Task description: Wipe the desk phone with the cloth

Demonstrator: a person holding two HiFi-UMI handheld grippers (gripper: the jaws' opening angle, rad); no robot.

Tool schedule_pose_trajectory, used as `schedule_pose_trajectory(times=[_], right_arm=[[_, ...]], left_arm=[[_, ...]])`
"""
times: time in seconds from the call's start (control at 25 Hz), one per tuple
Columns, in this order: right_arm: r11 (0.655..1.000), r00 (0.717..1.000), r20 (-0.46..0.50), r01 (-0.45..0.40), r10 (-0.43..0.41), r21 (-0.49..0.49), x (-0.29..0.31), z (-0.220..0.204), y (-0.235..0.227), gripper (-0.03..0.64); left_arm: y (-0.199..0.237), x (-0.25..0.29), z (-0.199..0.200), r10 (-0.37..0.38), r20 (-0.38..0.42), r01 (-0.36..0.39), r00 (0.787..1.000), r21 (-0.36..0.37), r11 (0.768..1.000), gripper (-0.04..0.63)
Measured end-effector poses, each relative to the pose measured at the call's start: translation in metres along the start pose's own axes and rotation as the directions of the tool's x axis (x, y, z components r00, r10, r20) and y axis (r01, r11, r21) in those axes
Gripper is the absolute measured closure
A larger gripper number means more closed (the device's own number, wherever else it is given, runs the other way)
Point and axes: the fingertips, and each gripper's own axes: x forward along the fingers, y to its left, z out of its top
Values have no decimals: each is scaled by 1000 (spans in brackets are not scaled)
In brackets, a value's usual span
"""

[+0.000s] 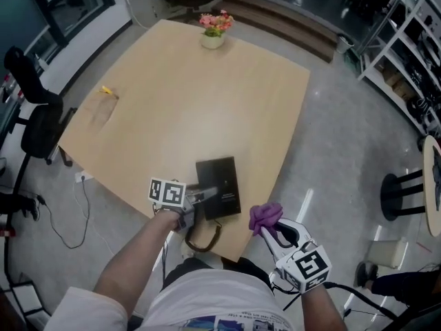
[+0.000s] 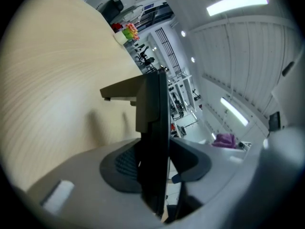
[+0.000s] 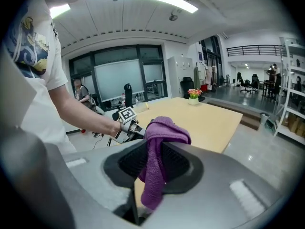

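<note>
Purple cloth pinched in my right gripper; my left gripper clamps its fingers on the black desk phone.

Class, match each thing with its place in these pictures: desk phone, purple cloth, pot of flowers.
Things:
1. desk phone
2. purple cloth
3. pot of flowers

Places:
A. at the far end of the table
B. pinched in the right gripper
C. between the jaws of the left gripper, at the table's near edge

Pairs: 1-C; 2-B; 3-A
</note>
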Motion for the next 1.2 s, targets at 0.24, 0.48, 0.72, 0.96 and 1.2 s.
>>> schedule_pose_trajectory(times=[0.24, 0.48, 0.72, 0.96, 1.2], right_arm=[[986, 989, 91, -101, 113, -132, 47, 61, 12, 525], [967, 984, 89, -129, 152, -220, 88, 96, 22, 525], [963, 982, 21, -178, 186, -205, 85, 63, 39, 525], [958, 974, -60, -227, 220, -177, 64, 14, 61, 525], [941, 955, -140, -284, 260, -186, 42, -8, 75, 525]], left_arm=[[-52, -11, -15, -35, -18, 36, 999, 51, 998, 400], [-79, -21, -24, -49, 3, 49, 999, 62, 997, 400], [-84, -35, -25, -50, 56, 48, 997, 48, 998, 399], [-85, -50, -24, -52, 87, 48, 995, 41, 998, 400], [-92, -56, -19, -52, 98, 47, 994, 53, 998, 402]])
